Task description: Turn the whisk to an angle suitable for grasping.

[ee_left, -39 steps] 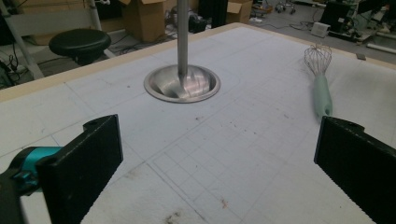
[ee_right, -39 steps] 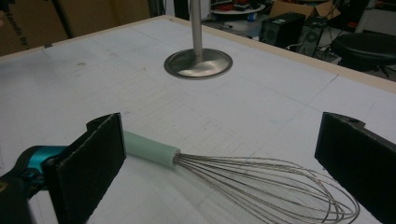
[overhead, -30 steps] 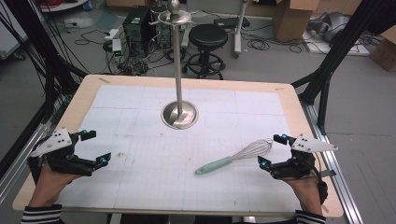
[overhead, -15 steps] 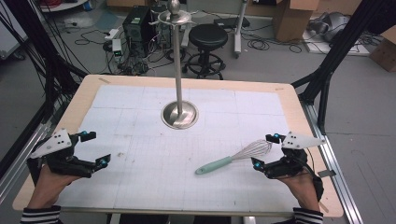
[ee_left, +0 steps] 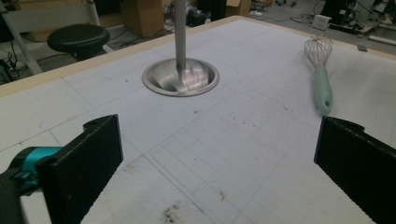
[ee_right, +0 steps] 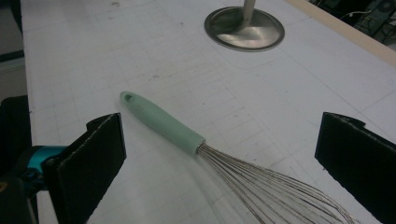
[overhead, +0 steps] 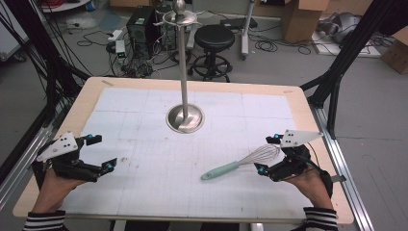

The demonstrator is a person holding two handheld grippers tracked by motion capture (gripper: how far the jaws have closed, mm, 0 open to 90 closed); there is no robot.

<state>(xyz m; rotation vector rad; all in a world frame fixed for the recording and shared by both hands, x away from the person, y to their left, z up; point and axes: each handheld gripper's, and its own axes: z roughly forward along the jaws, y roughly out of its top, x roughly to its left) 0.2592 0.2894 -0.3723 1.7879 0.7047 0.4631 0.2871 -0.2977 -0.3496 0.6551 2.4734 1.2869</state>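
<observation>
Whisk [overhead: 243, 164] flat on table [overhead: 298, 96], front-right of stand [overhead: 184, 118], perhaps just clear of right claw [overhead: 266, 154].

A pale wooden table with rounded corners [overhead: 86, 96] carries a white paper mat printed with a faint grid [overhead: 144, 125], which covers nearly all of its top. The mat bears small brown smudges [ee_left: 169, 212], one of them towards 8 o'clock [overhead: 124, 159]. Beyond the table at 12 o'clock stands a black round-seated stool [overhead: 214, 36] on the grey floor, with a black computer tower [overhead: 140, 24] at 11 o'clock. Loose black cables [overhead: 269, 45] lie at 1 o'clock beside a brown cardboard box [overhead: 300, 17]. Black metal frame struts [overhead: 346, 48] slant up at 2 o'clock.
</observation>
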